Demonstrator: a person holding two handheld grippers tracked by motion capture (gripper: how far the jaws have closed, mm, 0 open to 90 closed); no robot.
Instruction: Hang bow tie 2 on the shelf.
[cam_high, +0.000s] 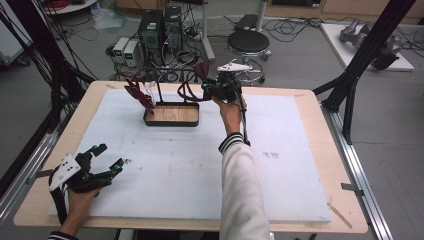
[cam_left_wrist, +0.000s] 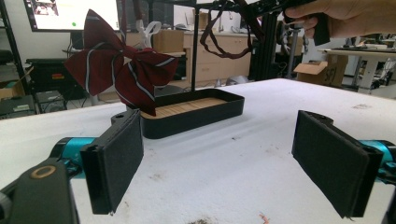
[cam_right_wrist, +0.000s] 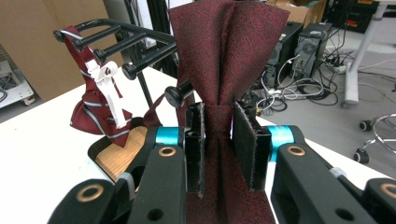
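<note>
Right gripper (cam_right_wrist: 218, 140): the two black pads pinch the knot of a dark red bow tie (cam_right_wrist: 226, 51). The pads press on the knot from both sides; the tie's wings fan out above the jaws and more of its fabric runs down between them. In the high view the right gripper (cam_high: 212, 90) is held above the table's far edge, just right of the rack, and the bow tie (cam_high: 201, 70) rises from its tip. A dark strap (cam_high: 186, 92) loops below the tie toward the rack.

Left gripper (cam_left_wrist: 217, 154): the pads are spread wide with nothing between them. In the high view the left gripper (cam_high: 111, 159) rests low near the table's near left corner, well apart from the rack.

Rack (cam_right_wrist: 116, 44): black horizontal bars on a post, standing in a black tray with a wooden floor (cam_high: 172, 115). The tray sits on the white board (cam_high: 280, 170) that covers the table, near the far edge and left of centre.

Striped bow tie (cam_left_wrist: 116, 70): dark red with pale stripes, hanging from the rack's left side over the tray's left end. A white clip (cam_right_wrist: 109, 88) holds it to a bar.

Beyond the table's far edge: two computer towers (cam_high: 160, 27) and a round stool (cam_high: 248, 42) on the floor.
</note>
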